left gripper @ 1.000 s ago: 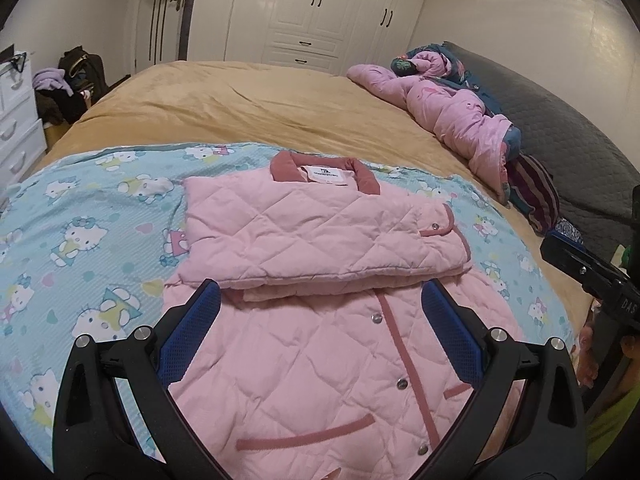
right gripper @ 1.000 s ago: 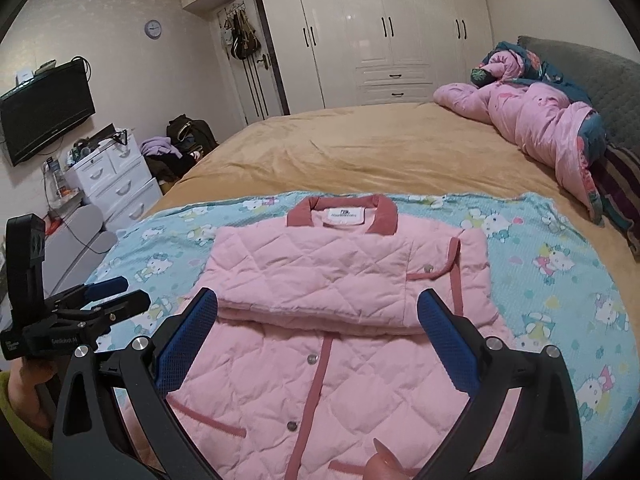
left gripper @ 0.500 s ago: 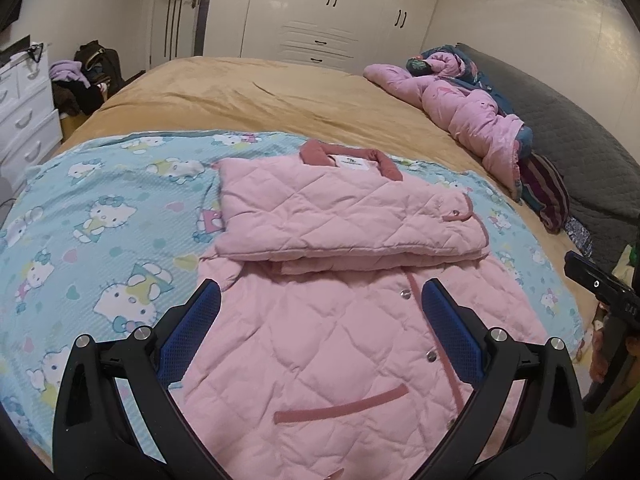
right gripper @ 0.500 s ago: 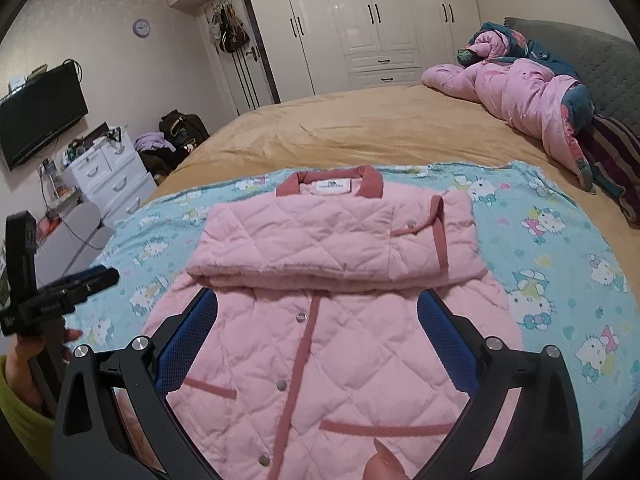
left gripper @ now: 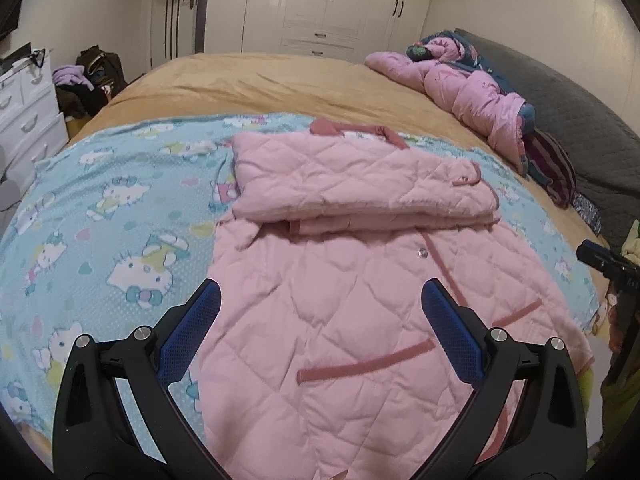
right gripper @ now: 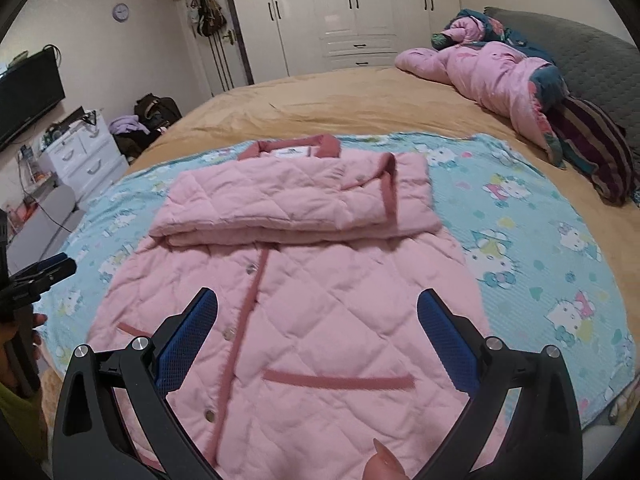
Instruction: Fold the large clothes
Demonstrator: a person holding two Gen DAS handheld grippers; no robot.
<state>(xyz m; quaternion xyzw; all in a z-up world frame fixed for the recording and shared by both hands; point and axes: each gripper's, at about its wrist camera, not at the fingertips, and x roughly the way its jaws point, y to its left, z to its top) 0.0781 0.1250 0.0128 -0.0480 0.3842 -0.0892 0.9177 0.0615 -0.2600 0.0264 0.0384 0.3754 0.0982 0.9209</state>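
We have drawn both grippers back toward the hem; left gripper (left gripper: 320, 312) and right gripper (right gripper: 318, 316) hang spread, empty, over the pink jacket (left gripper: 360, 300) on the bed (left gripper: 280, 84), sleeves folded in, so the bottom fold likely comes next.

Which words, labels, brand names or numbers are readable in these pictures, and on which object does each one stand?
Neck label of the pink jacket: print too blurred to read.
Wall clock: numbers too small to read.
Cartoon sheet: pictures only, no words.
Nothing else carries text.
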